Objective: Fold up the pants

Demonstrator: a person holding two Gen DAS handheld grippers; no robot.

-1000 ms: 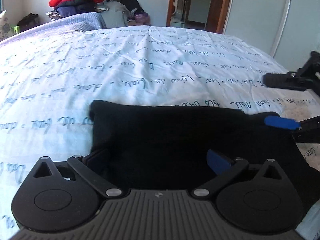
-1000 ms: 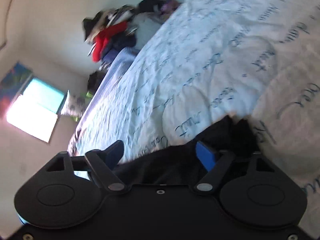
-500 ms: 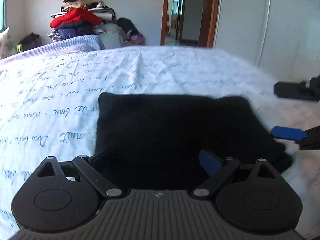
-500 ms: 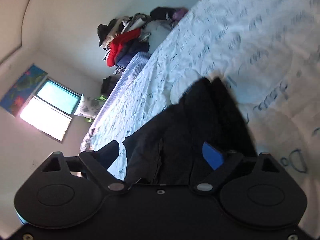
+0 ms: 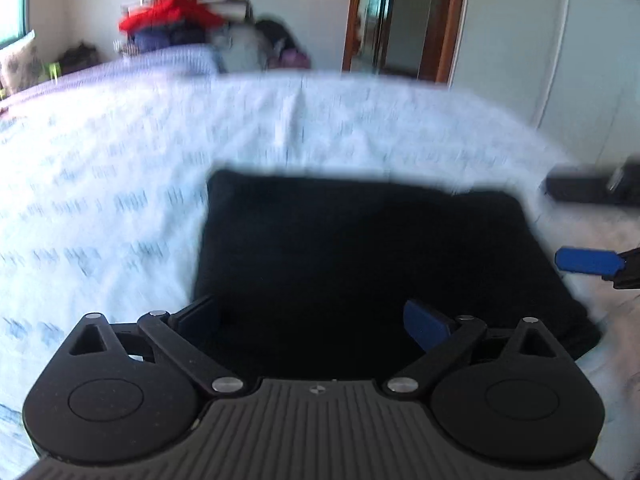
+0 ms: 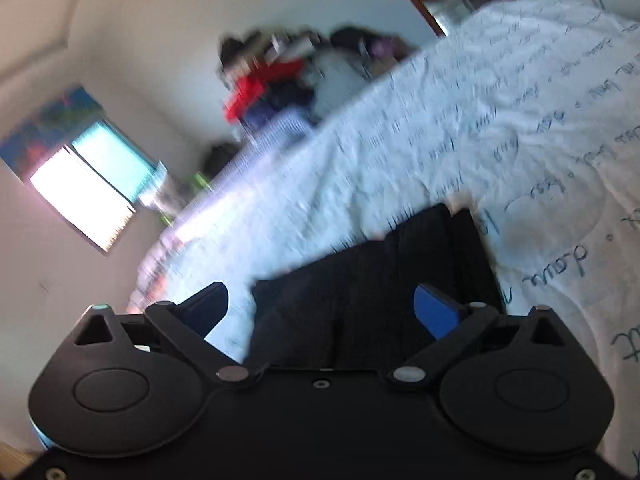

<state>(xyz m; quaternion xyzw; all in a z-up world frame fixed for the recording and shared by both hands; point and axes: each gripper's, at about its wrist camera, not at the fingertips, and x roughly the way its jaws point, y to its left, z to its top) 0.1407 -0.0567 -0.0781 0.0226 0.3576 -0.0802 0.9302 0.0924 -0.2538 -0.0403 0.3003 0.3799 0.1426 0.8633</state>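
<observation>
Our left gripper (image 5: 316,320) and right gripper (image 6: 322,310) hung with jaws spread, grasping nothing; just beyond lay the folded black pants (image 5: 360,256) on the script-printed bedsheet (image 5: 120,184); farther back stood a heaped clothes pile (image 5: 180,20) beside the wooden doorway (image 5: 400,16).

Motion blur smears the script printed on the bedsheet (image 5: 120,168) in the left wrist view, so no word can be read. The clothes pile (image 5: 180,20) by the far wall is blurred too; only a red garment stands out. The near edge of the folded black pants (image 5: 360,248) is hidden behind the left gripper (image 5: 312,320). The right gripper (image 5: 592,236) is cut off by the frame's right edge.
</observation>
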